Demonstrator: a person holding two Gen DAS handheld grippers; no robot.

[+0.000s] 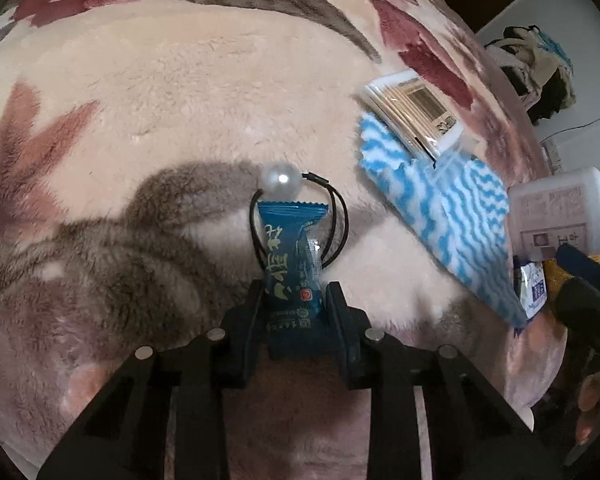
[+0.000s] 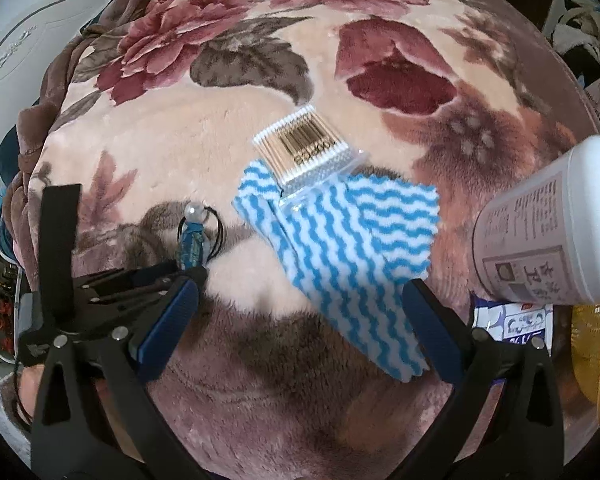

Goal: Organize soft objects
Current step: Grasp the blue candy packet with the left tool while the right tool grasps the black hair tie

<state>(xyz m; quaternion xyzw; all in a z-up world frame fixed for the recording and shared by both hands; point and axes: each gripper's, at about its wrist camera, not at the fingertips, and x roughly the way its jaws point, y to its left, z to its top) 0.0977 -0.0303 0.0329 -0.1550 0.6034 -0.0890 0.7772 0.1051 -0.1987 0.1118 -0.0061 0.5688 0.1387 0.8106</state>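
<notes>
My left gripper (image 1: 293, 294) is shut on a blue snack packet (image 1: 292, 256) and holds it just over the floral blanket (image 1: 160, 100). A black hair tie with a pearl bead (image 1: 280, 179) lies under and around the packet's far end. In the right wrist view the packet (image 2: 191, 246) and the hair tie (image 2: 196, 212) show at the left, with the left gripper below them. My right gripper (image 2: 306, 284) is open wide and empty, its blue-padded jaws either side of the near end of a blue and white wavy cloth (image 2: 352, 256). The cloth also shows in the left wrist view (image 1: 452, 216).
A clear box of cotton swabs (image 2: 308, 148) rests on the cloth's far edge. A white bottle (image 2: 548, 232) lies on its side at the right, over a small white and blue packet (image 2: 512, 320). A yellow object (image 2: 592, 344) sits at the blanket's right edge.
</notes>
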